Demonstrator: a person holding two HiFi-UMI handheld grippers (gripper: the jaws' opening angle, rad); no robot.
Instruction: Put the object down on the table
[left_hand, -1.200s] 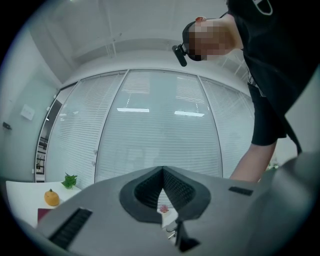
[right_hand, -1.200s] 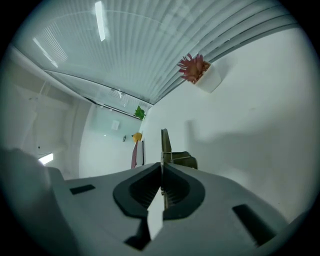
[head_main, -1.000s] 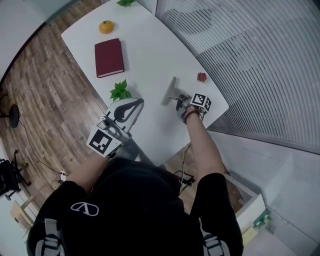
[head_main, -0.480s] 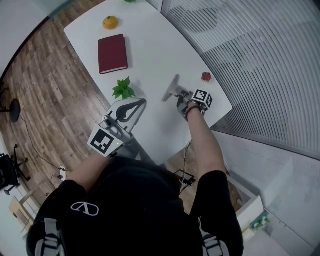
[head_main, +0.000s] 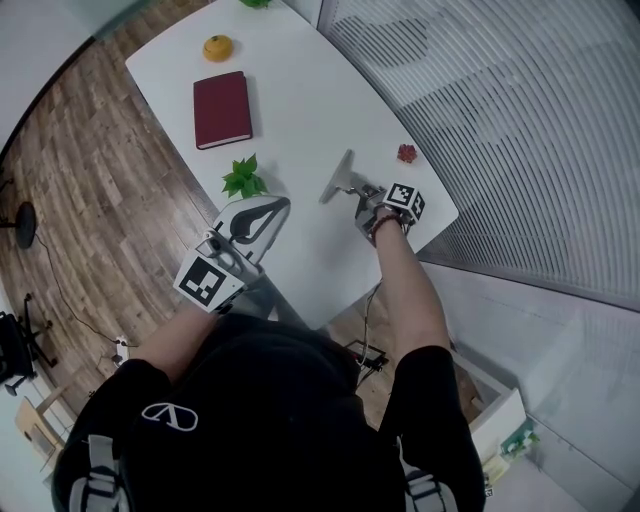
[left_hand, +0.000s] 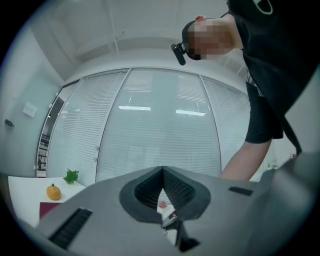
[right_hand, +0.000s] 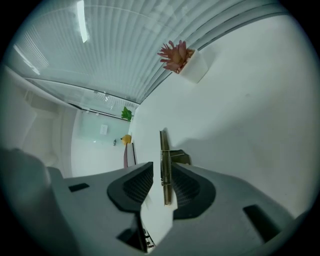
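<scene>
Looking down from the head view: seeing a thin flat object (head_main: 338, 180) standing on its edge on the white desk (head_main: 300, 110), near a small red plant (head_main: 406, 153). Holding the right hand-held gripper (head_main: 358, 192) right at it, and the left hand-held gripper (head_main: 272, 207) well apart, beside a green plant (head_main: 241, 180). Moving to the left gripper view: showing jaws closed tip to tip, gripping nothing. Moving to the right gripper view: showing jaws just opened wide, with the object (right_hand: 163, 145) between them on the desk, not squeezed.
</scene>
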